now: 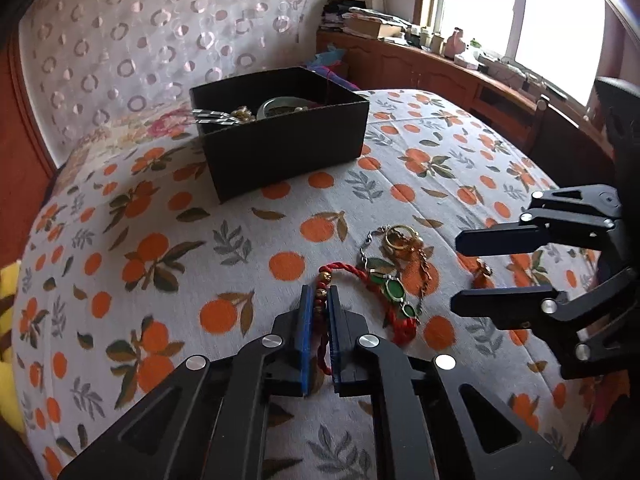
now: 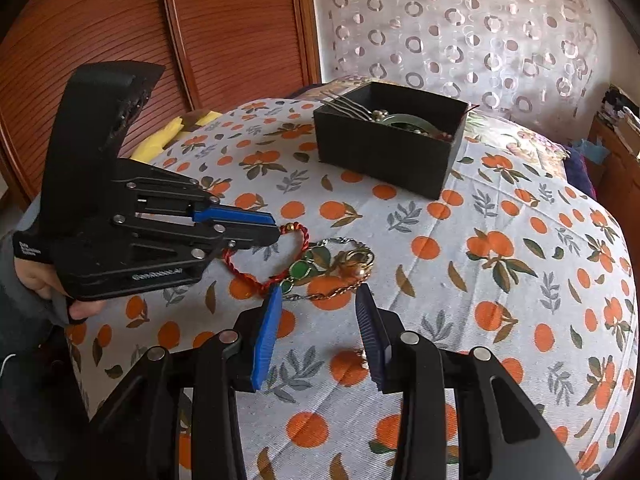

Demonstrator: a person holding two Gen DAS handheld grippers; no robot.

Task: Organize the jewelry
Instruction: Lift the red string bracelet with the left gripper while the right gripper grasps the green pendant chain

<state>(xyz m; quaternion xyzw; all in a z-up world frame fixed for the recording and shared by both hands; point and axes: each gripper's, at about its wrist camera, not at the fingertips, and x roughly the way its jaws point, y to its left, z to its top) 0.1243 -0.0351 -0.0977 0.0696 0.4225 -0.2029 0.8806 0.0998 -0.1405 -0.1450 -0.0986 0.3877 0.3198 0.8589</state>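
The left gripper [image 1: 319, 300] is seen closed, its blue pads pinched on the beaded end of a red cord bracelet [image 1: 362, 276], which otherwise lies on the bed. The right gripper [image 2: 318, 300] is held wide open and empty, its fingers poised just short of the loose pile. Just beside the red cord, a green stone bracelet [image 1: 394, 288], gold rings [image 1: 400, 238] and a thin chain [image 1: 424, 268] are tangled together near the middle of the orange-print bedspread [image 1: 160, 216]. A small gold piece [image 2: 363, 356] lies apart, partly hidden behind the right finger, and cannot be identified. Towards the headboard edge, a black box [image 1: 288, 148] already holds a green bangle, beads and metal hairpins, so the task is judged partly done; the pile is left to be moved. The box's full contents are hidden by its walls.
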